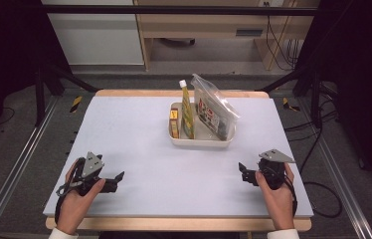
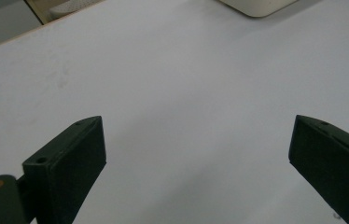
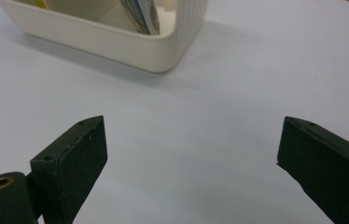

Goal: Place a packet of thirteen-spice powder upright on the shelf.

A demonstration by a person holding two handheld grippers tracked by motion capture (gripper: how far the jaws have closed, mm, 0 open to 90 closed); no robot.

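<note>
A cream bin (image 1: 201, 142) stands on the mat right of centre, toward the back. In it stand a yellow squeeze bottle with a white cap (image 1: 187, 112), a small yellow-orange box (image 1: 174, 123) and a clear bag of packaged goods (image 1: 216, 110). My left gripper (image 1: 118, 180) rests low at the front left, open and empty, its jaws pointing right. My right gripper (image 1: 243, 174) sits at the front right, also open and empty, pointing left. In the right gripper view the gripper (image 3: 191, 158) faces the bin's corner (image 3: 163, 46). In the left gripper view the gripper (image 2: 196, 154) is over bare mat, with the bin's edge (image 2: 256, 7) far off.
A pale lavender mat (image 1: 139, 149) covers the wooden table (image 1: 174, 224). Black frame posts (image 1: 40, 84) stand at the back corners, and cables (image 1: 323, 199) lie on the floor to the right. A wide stretch of mat separates both grippers from the bin.
</note>
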